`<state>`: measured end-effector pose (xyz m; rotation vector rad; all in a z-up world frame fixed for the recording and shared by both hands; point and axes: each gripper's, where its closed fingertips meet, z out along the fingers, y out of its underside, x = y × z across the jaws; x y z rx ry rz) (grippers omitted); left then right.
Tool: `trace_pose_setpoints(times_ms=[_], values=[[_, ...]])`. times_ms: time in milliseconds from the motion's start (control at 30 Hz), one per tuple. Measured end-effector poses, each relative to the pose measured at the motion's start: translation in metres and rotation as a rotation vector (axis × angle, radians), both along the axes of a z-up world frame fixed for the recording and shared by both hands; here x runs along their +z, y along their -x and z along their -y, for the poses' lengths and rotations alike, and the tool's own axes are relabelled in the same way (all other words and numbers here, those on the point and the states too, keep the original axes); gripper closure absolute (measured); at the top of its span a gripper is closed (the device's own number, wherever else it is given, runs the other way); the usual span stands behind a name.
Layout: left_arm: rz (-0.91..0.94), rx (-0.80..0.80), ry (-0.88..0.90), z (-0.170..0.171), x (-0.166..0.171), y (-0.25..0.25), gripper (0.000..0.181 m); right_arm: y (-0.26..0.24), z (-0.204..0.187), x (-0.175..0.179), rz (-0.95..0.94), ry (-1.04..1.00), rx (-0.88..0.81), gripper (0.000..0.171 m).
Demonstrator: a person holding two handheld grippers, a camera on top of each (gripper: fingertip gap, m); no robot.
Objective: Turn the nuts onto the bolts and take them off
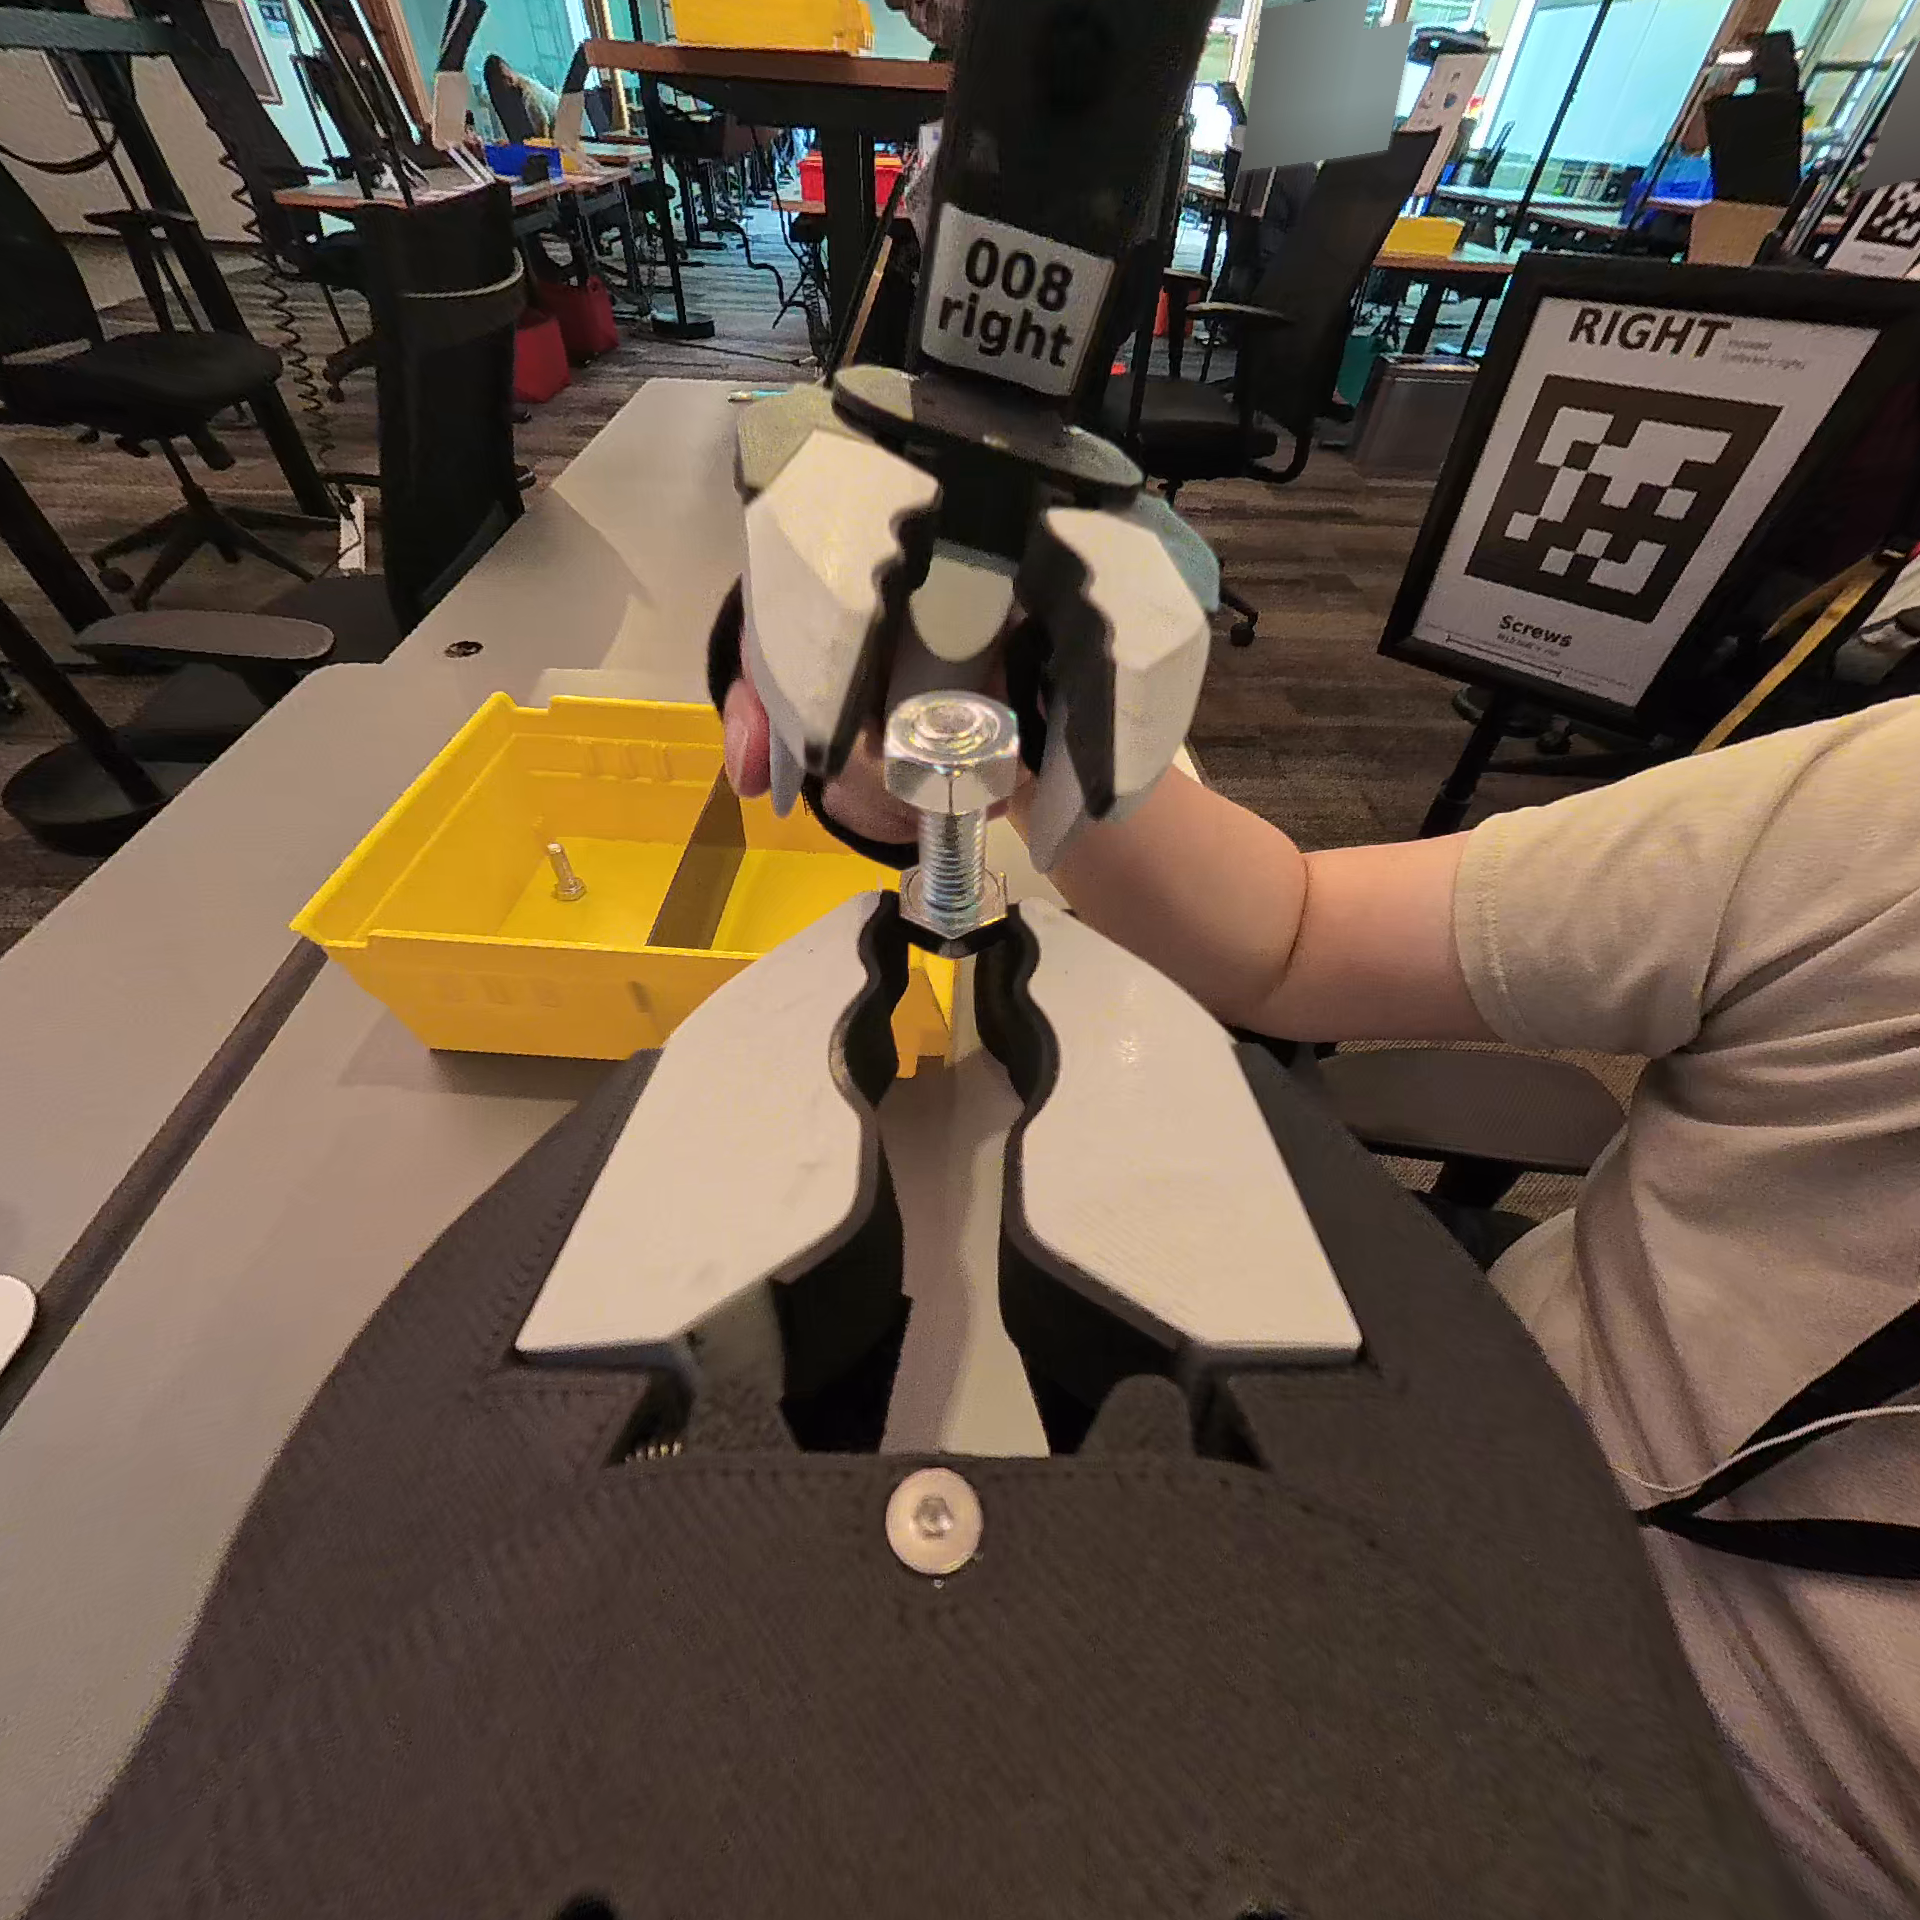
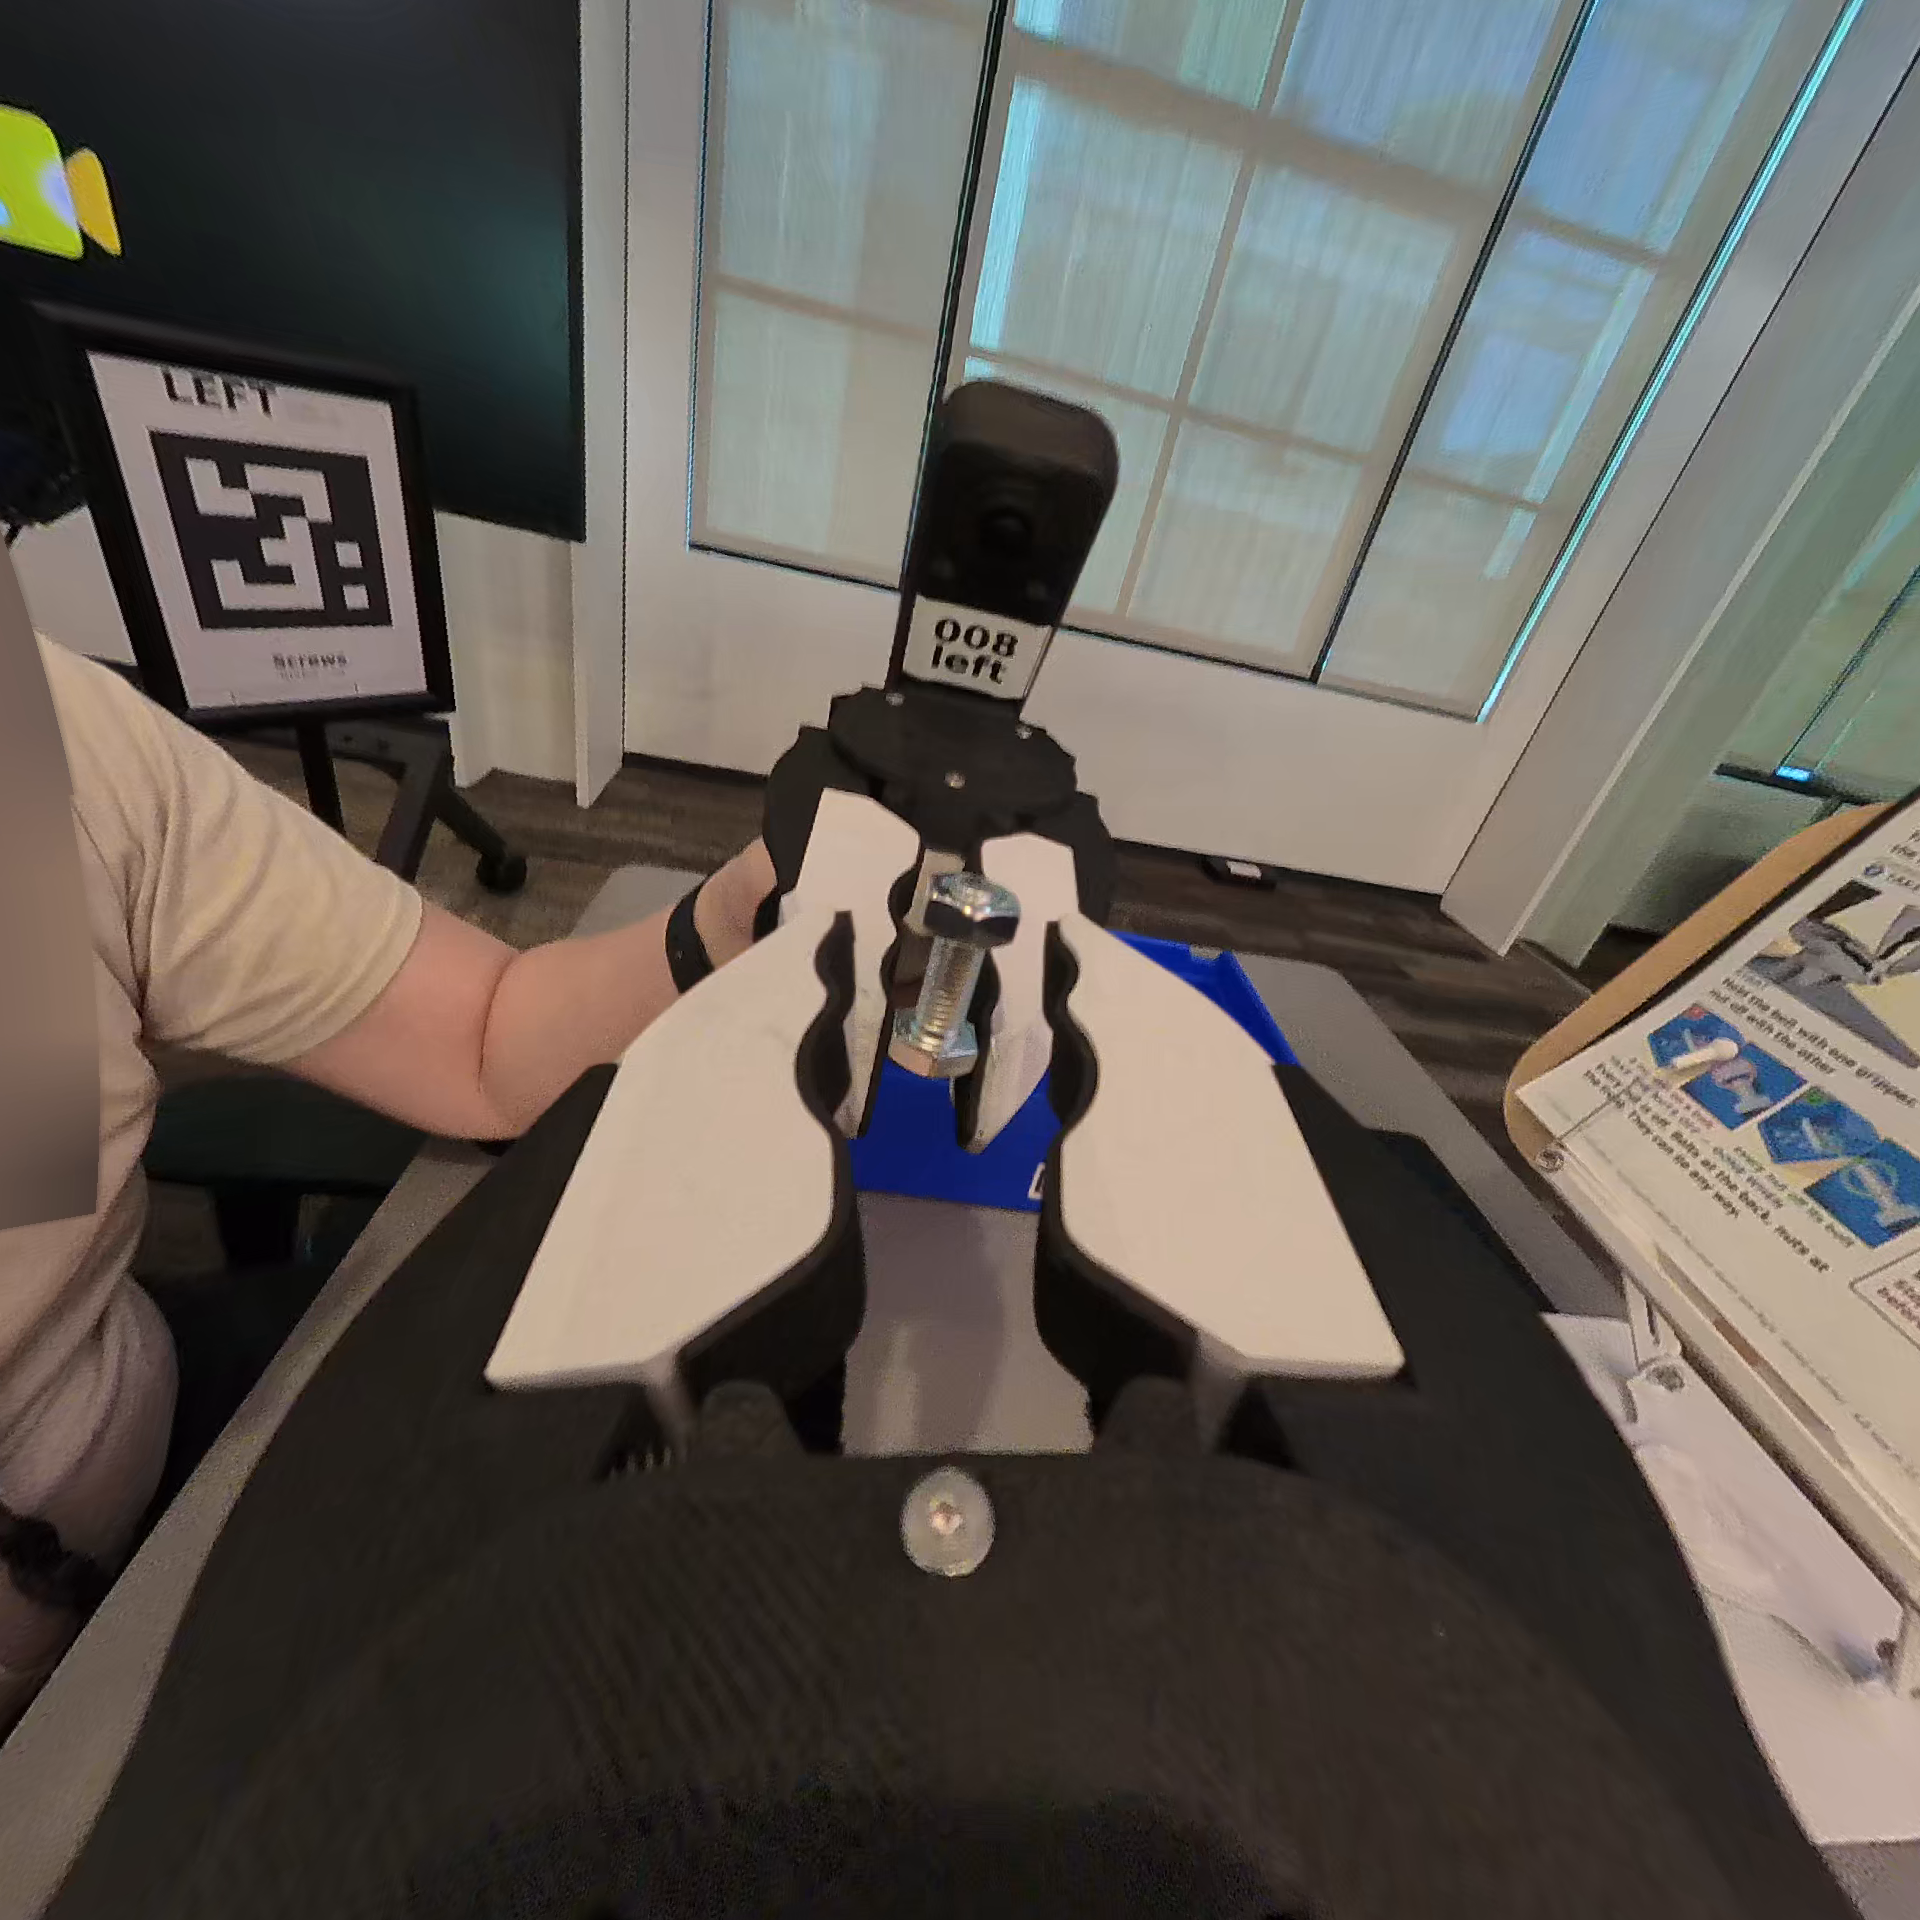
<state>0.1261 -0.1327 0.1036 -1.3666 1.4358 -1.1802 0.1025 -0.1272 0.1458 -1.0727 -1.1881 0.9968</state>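
My left gripper [image 1: 948, 925] is clamped on the nut [image 1: 951, 902] at the bolt's threaded end, held up above the counter [image 1: 208, 1164]. My right gripper [image 2: 951, 1003] stands spread apart around the silver bolt [image 2: 951, 982], its fingers [image 2: 727, 1081] clear of the hex head. Only the left wrist view shows the yellow bin [image 1: 499, 935] with a spare bolt [image 1: 563, 873] inside; only the right wrist view shows the blue bin [image 2: 935, 1132] and an instruction sheet [image 2: 1766, 1091]. The bolt is bright, zinc-coloured, fully threaded.
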Motion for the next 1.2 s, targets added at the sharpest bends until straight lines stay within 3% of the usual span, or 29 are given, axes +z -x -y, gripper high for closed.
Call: trace_pose_setpoints(times_ms=[200, 467, 767, 933, 1200], values=[[-0.049, -0.005, 0.0, 0.002, -0.006, 0.001, 0.164, 0.003, -0.002, -0.007, 0.017, 0.075, 0.05, 0.154], [0.052, -0.043, 0.088, 0.001, 0.004, 0.001, 0.163, -0.001, -0.006, -0.001, -0.063, 0.062, 0.073, 0.155], [0.067, -0.029, 0.043, -0.001, 0.004, 0.0, 0.162, 0.0, -0.008, 0.002, -0.097, 0.047, 0.072, 0.155], [0.114, -0.078, 0.126, 0.001, 0.009, 0.0, 0.159, 0.001, -0.008, 0.001, -0.103, 0.035, 0.073, 0.154], [0.068, 0.002, 0.042, -0.007, 0.005, 0.002, 0.163, -0.001, -0.012, 0.0, -0.101, 0.02, 0.038, 0.153]])
